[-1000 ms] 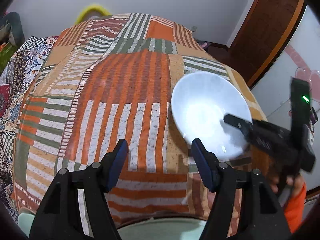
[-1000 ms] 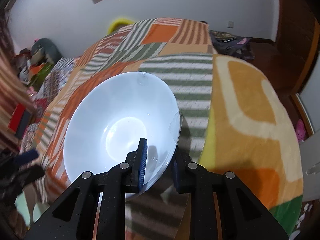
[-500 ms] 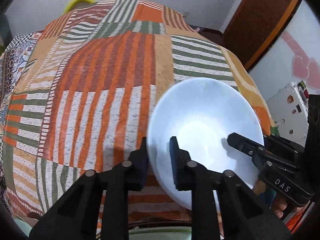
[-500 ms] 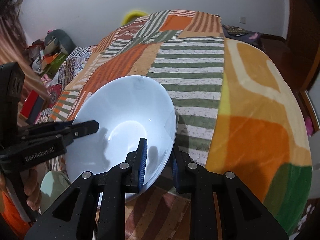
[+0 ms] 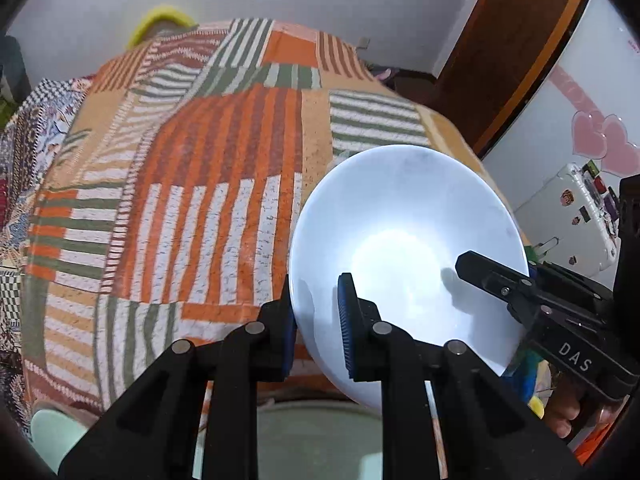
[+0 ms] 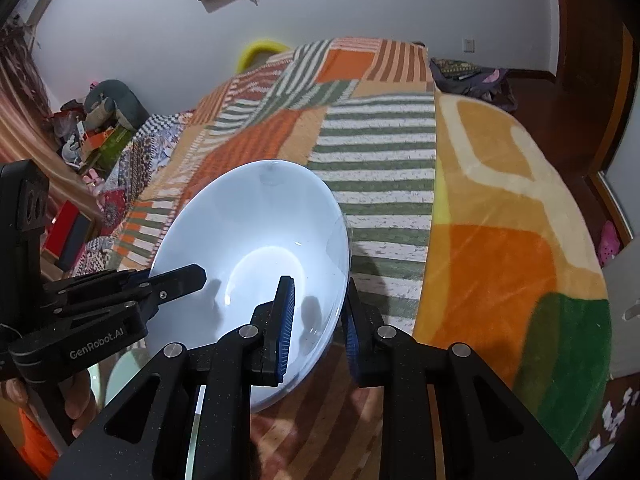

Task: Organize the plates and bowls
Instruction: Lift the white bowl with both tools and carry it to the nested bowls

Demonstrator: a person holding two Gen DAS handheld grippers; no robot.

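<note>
A white bowl (image 5: 404, 240) is held tilted above a striped patchwork blanket (image 5: 192, 184). My left gripper (image 5: 316, 320) is shut on the bowl's near left rim. My right gripper (image 6: 316, 316) has its jaws a little wider around the opposite rim of the bowl (image 6: 256, 248), with a small gap showing at the outer pad. Each gripper shows in the other's view: the right gripper (image 5: 532, 300) reaches into the bowl from the right, and the left gripper (image 6: 132, 292) from the left.
A pale green plate (image 5: 320, 436) lies below the bowl at the near edge, and it also shows in the right wrist view (image 6: 128, 368). A small pale green dish (image 5: 52, 428) sits at the lower left. A wooden door (image 5: 508, 44) stands at the right.
My left gripper moved right and closed on the bowl's rim. My right gripper's jaws have widened slightly around the other rim. The bowl stayed raised over the blanket.
</note>
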